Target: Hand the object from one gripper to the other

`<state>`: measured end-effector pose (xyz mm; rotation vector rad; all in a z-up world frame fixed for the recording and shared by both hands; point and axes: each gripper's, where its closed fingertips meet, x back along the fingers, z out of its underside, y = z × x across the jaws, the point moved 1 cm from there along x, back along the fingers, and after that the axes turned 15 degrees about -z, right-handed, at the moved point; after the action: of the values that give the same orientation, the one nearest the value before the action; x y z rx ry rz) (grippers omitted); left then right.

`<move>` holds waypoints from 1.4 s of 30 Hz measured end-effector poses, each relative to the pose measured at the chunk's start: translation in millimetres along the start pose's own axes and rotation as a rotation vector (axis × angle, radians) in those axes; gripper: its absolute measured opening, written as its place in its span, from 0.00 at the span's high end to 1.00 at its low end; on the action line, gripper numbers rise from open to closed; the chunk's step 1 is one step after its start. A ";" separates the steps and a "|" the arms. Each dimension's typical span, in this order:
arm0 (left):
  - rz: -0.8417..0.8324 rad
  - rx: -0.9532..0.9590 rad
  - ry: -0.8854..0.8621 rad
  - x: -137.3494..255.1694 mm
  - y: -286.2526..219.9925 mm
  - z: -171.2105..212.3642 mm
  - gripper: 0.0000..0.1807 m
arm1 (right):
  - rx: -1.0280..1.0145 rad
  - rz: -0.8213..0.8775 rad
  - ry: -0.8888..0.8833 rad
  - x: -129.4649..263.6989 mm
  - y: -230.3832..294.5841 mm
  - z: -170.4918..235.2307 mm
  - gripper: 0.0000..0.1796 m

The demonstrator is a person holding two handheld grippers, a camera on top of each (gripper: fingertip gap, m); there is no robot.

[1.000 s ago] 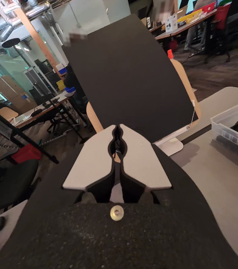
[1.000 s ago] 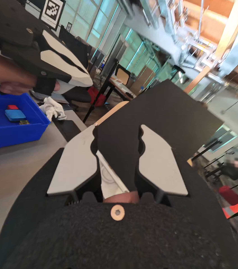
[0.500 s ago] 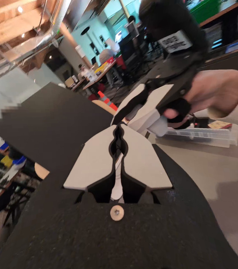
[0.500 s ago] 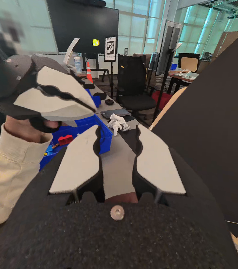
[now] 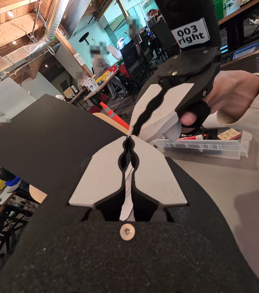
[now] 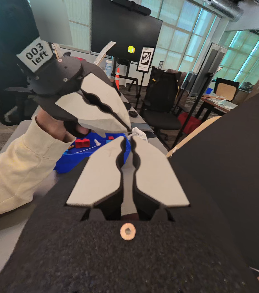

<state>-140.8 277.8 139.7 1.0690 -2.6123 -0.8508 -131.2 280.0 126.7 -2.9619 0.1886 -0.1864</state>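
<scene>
Object hidden where left gripper (image 5: 128, 139) and right gripper (image 6: 129, 139) jaws meet tip-to-tip.

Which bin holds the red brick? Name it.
The blue bin: the red brick lies inside it. The clear bin holds a red tube but no brick.

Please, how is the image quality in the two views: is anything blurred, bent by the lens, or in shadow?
Left wrist view: the left gripper and right gripper are sharp; the ceiling pipe curves with wide-angle distortion; soft shadows lie on the table at right. Right wrist view: the sleeve is slightly smeared; the windows are bright; mosaic patches in the left wrist view were added afterwards.
</scene>
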 end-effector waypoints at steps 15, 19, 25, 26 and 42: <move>0.003 0.232 0.661 19.0 -17.9 114.8 0.86 | 0.012 0.322 0.384 39.8 -36.2 45.6 0.88; 0.244 0.250 0.974 41.6 -93.3 188.4 0.84 | 0.030 0.411 0.371 68.9 -43.1 37.4 0.90; 0.343 0.380 1.193 54.7 -175.1 253.4 0.86 | 0.051 0.419 0.314 81.2 -34.5 23.4 0.91; 0.330 0.354 1.215 56.0 -178.2 262.0 0.88 | 0.056 0.418 0.313 82.8 -33.1 22.8 0.91; 0.147 0.487 0.882 50.4 -100.3 201.1 1.00 | 0.086 0.412 0.273 85.1 -25.5 11.1 0.93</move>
<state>-194.9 273.2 -84.2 1.0069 -2.0856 0.2891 -43.1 295.1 129.9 -2.7245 0.7922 -0.5247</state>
